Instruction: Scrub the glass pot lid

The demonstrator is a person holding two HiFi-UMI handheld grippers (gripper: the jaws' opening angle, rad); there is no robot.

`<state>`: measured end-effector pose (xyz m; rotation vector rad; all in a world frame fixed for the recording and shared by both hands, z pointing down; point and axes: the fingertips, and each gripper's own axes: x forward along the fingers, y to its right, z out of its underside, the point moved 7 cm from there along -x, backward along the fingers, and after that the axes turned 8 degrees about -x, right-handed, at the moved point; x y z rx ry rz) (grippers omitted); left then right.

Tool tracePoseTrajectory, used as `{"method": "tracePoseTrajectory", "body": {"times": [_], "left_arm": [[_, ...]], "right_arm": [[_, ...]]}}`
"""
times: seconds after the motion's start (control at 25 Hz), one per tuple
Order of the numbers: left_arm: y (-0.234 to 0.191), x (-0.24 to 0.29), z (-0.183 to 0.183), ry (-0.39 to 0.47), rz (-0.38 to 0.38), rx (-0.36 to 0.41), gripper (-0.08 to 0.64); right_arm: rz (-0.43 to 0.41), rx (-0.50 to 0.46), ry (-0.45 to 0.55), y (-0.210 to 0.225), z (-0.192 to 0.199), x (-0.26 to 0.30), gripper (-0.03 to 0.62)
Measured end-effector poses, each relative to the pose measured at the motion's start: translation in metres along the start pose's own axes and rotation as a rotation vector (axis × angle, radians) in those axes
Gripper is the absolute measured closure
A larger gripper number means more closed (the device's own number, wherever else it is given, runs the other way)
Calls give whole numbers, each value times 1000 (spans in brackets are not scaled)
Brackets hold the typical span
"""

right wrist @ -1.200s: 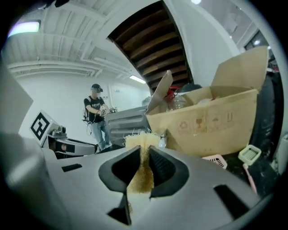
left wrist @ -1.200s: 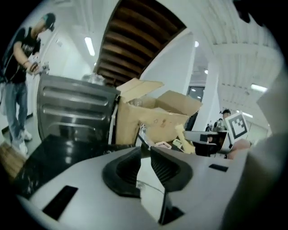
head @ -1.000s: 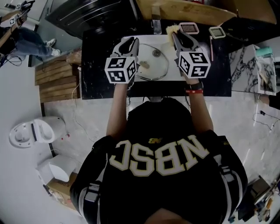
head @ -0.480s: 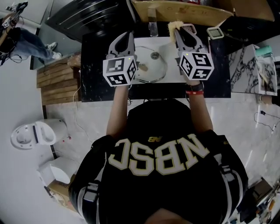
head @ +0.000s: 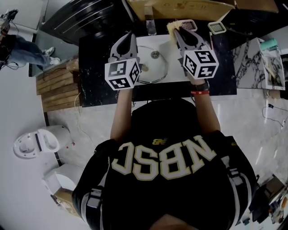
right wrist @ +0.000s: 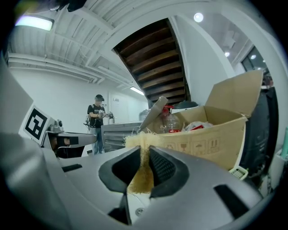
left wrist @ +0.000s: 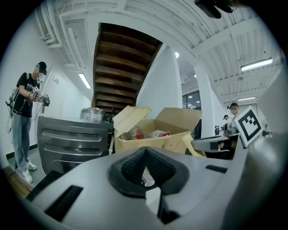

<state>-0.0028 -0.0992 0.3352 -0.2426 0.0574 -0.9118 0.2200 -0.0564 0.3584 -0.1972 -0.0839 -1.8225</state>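
- Head view: we look steeply down over a person in a black shirt who stands at the near edge of a black table (head: 94,67).
- The glass pot lid (head: 157,72) sits on a white surface (head: 173,77) in the middle of the table, between the two grippers, knob up.
- The left gripper (head: 130,37) reaches along the lid's left rim. The right gripper (head: 177,32) is on the lid's right, with a yellow scrubber (head: 171,26) at its far tip.
- A cardboard box (head: 180,9) stands at the far side, and a small white strainer (head: 217,28) lies to the far right.
- Left gripper view: the left gripper (left wrist: 145,150) points level, its fingers (left wrist: 130,166) closed.
- A thin, pale, shiny edge (left wrist: 147,179) is caught low between them. We take it for the lid's rim.
- Beyond are the open box (left wrist: 153,134), a grey cabinet (left wrist: 72,139) to the left and another person (left wrist: 27,117) far left.
- Right gripper view: the right gripper (right wrist: 144,150) has its fingers (right wrist: 162,168) clamped on the scrubber (right wrist: 141,173), a flat pad of yellow fibre that frays out past the tips.
- The box (right wrist: 211,130) is just beyond on the right, and a person (right wrist: 96,121) stands far off on the left.
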Motion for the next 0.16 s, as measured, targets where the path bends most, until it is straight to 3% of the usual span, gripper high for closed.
{"method": "tracePoseTrajectory", "body": {"times": [0.16], "left_arm": [[2, 4, 6, -17, 4, 10, 545]], "right_arm": [[-18, -22, -12, 5, 1, 1, 525]]}}
